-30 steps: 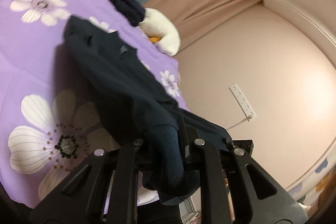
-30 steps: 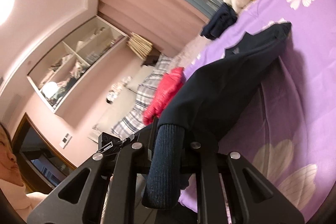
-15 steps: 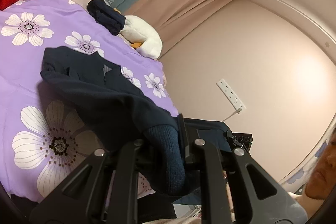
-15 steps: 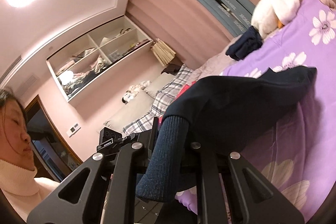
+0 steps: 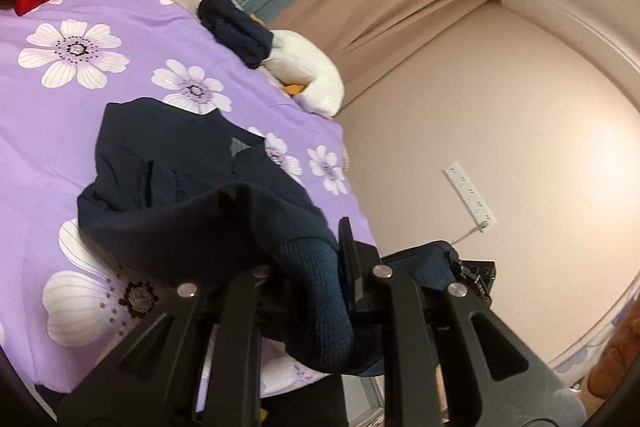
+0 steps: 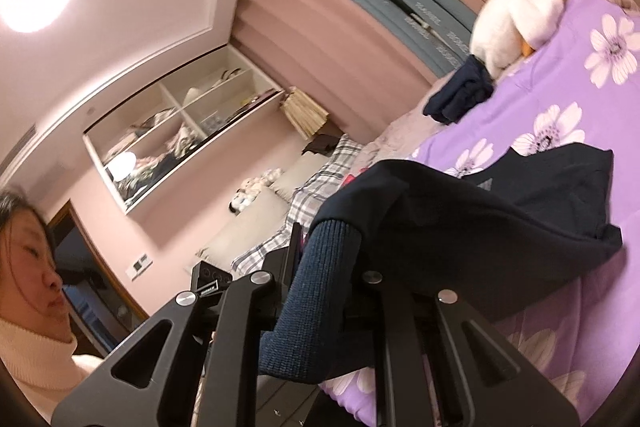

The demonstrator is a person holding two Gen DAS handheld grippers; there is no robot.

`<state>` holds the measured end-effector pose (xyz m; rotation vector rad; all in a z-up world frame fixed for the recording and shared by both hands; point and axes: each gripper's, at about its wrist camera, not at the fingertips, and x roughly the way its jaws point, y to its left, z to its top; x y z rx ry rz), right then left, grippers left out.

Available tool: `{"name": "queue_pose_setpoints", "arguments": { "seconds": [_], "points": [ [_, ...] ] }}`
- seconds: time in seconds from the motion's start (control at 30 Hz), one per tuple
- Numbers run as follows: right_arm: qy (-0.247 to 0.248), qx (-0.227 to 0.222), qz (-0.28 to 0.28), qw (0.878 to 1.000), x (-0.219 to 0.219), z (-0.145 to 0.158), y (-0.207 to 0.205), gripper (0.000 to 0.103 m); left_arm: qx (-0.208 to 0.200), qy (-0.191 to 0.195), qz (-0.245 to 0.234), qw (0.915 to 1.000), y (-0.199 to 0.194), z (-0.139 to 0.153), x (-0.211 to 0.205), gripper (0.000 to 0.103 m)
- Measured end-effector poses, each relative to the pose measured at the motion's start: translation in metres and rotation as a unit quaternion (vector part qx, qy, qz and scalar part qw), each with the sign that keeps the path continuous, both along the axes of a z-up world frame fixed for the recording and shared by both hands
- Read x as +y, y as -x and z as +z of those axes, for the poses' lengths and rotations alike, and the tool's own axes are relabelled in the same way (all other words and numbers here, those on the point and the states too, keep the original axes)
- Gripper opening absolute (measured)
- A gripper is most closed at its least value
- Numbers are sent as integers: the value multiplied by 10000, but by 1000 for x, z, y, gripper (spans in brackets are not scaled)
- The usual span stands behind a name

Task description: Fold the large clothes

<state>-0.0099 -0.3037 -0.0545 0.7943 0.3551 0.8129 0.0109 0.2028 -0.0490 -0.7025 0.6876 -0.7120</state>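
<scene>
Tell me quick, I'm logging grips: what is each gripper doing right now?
Left gripper: shut on the navy top's ribbed hem.
Right gripper: shut on the same top's ribbed hem.

Navy jacket (image 5: 192, 163), hem lifted off bed

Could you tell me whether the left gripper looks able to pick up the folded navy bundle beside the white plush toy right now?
Probably not: the left gripper is shut on the navy garment's ribbed hem, and the folded navy bundle lies across the bed.

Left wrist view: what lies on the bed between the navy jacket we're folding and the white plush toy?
In the left wrist view, only flower-printed purple bedspread lies between the navy jacket and the white plush toy. The folded navy garment sits beyond, against the toy.
</scene>
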Motion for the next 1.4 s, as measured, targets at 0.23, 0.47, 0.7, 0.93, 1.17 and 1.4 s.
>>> {"name": "queue_pose_setpoints", "arguments": {
  "seconds": [0.23,0.47,0.7,0.93,1.17,1.4],
  "points": [
    [59,300,-283,9991,-7,-12,-45,14,81,-396,207,9990,-37,-1,-6,16],
    [279,460,-554,9970,-12,-19,-85,14,60,-1013,530,9934,-78,-1,-15,17],
    [366,810,-839,9925,-21,-35,-132,14,126,-1387,545,9888,-128,-8,-26,17],
    [417,1235,-1050,9859,-25,-59,-175,14,441,-1542,684,9847,-179,-32,-27,17],
    [882,1764,-1500,9688,-33,-96,-210,14,975,-1541,865,9794,-220,-78,-17,19],
    [1031,2329,-1647,9529,-38,-140,-225,14,1465,-1683,951,9701,-249,-117,-18,21]
  ]
}}
